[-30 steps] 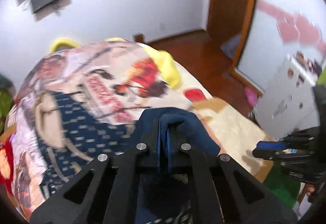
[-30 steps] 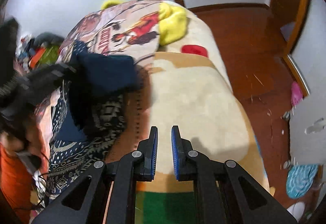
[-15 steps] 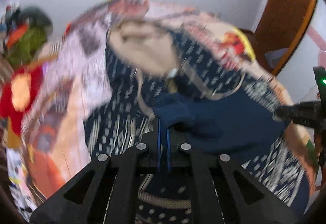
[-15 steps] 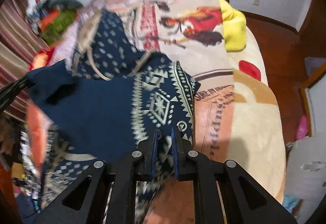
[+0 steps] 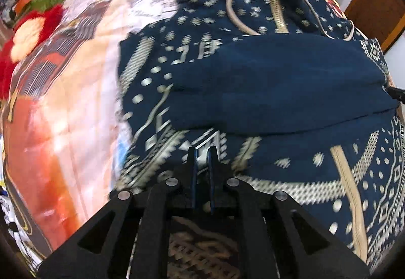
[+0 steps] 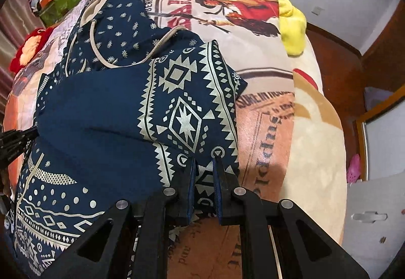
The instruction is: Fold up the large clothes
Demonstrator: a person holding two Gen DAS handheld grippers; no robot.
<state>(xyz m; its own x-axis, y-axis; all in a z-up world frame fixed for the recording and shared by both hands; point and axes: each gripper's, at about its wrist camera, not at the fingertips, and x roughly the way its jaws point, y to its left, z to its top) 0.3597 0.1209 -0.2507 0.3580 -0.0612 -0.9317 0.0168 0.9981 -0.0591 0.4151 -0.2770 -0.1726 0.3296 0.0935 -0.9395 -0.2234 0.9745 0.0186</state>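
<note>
Left wrist: left gripper (image 5: 202, 152) fingers slightly apart, empty, over hoodie (image 5: 278, 91). Right gripper (image 6: 204, 161) narrowly parted astride hoodie edge on blanket (image 6: 268, 127).

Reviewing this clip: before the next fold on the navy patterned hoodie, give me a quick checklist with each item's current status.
1. Left tool clear of the cloth: ok, its fingers stand slightly apart with nothing pinched.
2. Right tool grip: cannot tell; hoodie fabric lies between the fingers, clamping unclear.
3. Sleeve folded across the body: ok.
4. Zipper closed: ok at the chest.
5. Drawstrings tucked in: not ok, they lie loose.
6. Hoodie fully on the blanket: cannot tell, its near edge is hidden.
</note>
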